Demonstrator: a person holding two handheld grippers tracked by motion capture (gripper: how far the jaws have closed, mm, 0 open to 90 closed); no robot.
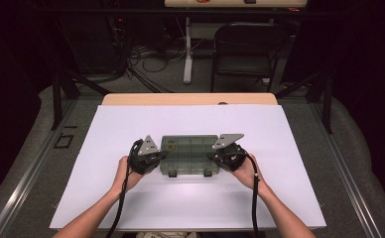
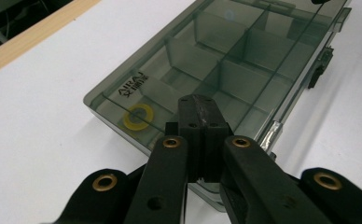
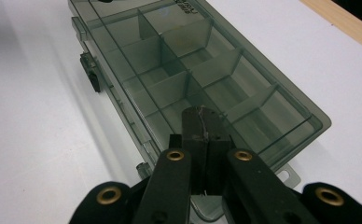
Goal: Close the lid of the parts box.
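Note:
A smoky clear plastic compartment box (image 1: 189, 155) lies flat in the middle of the white table sheet, lid down, with two dark latches on its near side. A yellow ring (image 1: 170, 145) sits in its far-left corner compartment. My left gripper (image 1: 163, 155) is shut with nothing between its jaws, tips over the box's left end. In the left gripper view the tips (image 2: 201, 105) sit above the lid of the box (image 2: 244, 70), just right of the ring (image 2: 138, 116). My right gripper (image 1: 212, 154) is shut too, over the right end; its tips (image 3: 201, 114) hover at the lid of the box (image 3: 184, 70). Contact with the lid I cannot tell.
The white sheet (image 1: 131, 124) covers a wooden table whose far edge (image 1: 190, 99) shows beyond it. A dark folding chair (image 1: 247, 47) and cables stand on the floor behind. A latch (image 3: 91, 74) juts from the box's long side.

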